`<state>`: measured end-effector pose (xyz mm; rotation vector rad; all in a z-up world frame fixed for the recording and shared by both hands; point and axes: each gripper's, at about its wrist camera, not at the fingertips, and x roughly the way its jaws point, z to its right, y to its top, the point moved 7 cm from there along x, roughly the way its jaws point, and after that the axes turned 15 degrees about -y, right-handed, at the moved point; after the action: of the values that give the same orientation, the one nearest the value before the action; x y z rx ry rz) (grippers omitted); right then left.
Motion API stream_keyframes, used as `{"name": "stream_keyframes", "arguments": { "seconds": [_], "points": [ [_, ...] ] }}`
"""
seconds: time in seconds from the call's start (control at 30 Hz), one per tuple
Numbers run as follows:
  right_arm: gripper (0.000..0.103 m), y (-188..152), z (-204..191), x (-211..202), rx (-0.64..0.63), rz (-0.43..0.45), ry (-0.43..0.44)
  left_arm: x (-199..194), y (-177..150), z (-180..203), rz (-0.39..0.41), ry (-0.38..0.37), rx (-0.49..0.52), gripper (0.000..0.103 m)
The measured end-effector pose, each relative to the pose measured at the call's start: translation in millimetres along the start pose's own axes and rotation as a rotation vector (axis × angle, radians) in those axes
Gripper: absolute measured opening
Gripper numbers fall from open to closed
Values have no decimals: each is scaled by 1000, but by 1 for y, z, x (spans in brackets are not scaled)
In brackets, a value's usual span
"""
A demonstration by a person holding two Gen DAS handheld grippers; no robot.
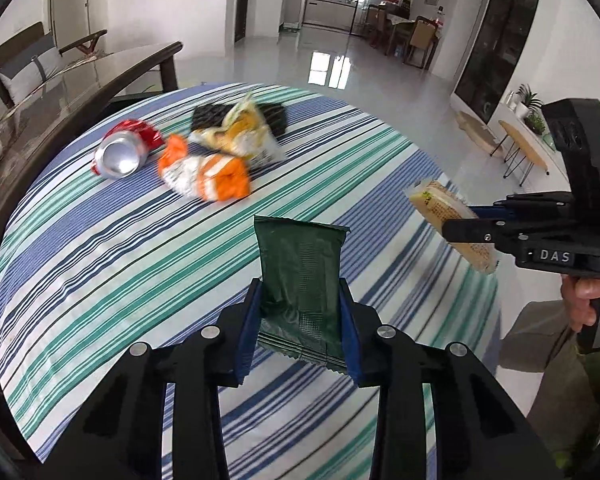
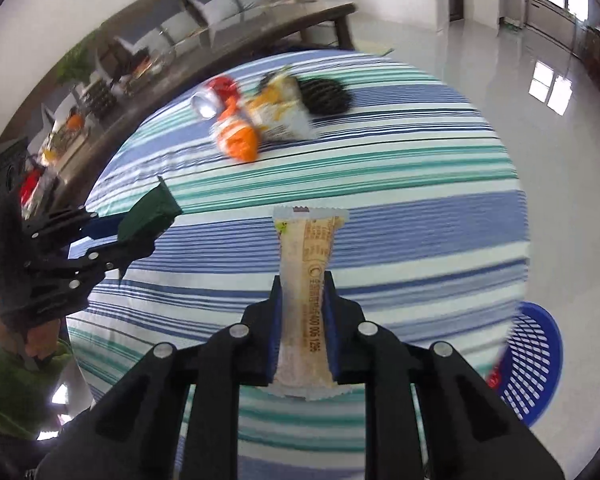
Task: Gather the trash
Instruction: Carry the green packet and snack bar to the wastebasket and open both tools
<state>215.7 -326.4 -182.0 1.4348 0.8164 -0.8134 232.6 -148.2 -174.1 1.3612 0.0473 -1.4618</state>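
The left gripper (image 1: 300,312) is clamping a dark green wrapper (image 1: 300,268) between its blue pads, while the right gripper (image 2: 302,312) is pinching a slim pale yellow snack packet (image 2: 306,280), both pieces of trash being held clear above the striped bench (image 1: 100,264). Farther out on the cloth, a crushed red can (image 1: 122,152), an orange-and-white wrapper (image 1: 204,172) and a yellow-and-white bag (image 1: 240,136) are lying close together, the bag partly covering a black textured piece (image 1: 204,118). A blue slatted basket (image 2: 536,364) is standing on the floor just beside the bench's right edge.
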Motion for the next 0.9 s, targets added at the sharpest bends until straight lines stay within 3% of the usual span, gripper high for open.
{"name": "stream_keyframes", "arguments": {
  "seconds": [0.23,0.43,0.6,0.9],
  "points": [
    [18,-35,136,-19,165,-7,-157,56,40,106,5,-180,45,35],
    [18,-75,219,3,225,-62,-278,121,54,189,-40,-283,63,35],
    [18,-96,261,24,294,-82,-286,189,52,235,-103,-297,68,35],
    [18,-119,305,41,387,-83,-250,288,40,253,-188,-286,39,36]
  ]
}}
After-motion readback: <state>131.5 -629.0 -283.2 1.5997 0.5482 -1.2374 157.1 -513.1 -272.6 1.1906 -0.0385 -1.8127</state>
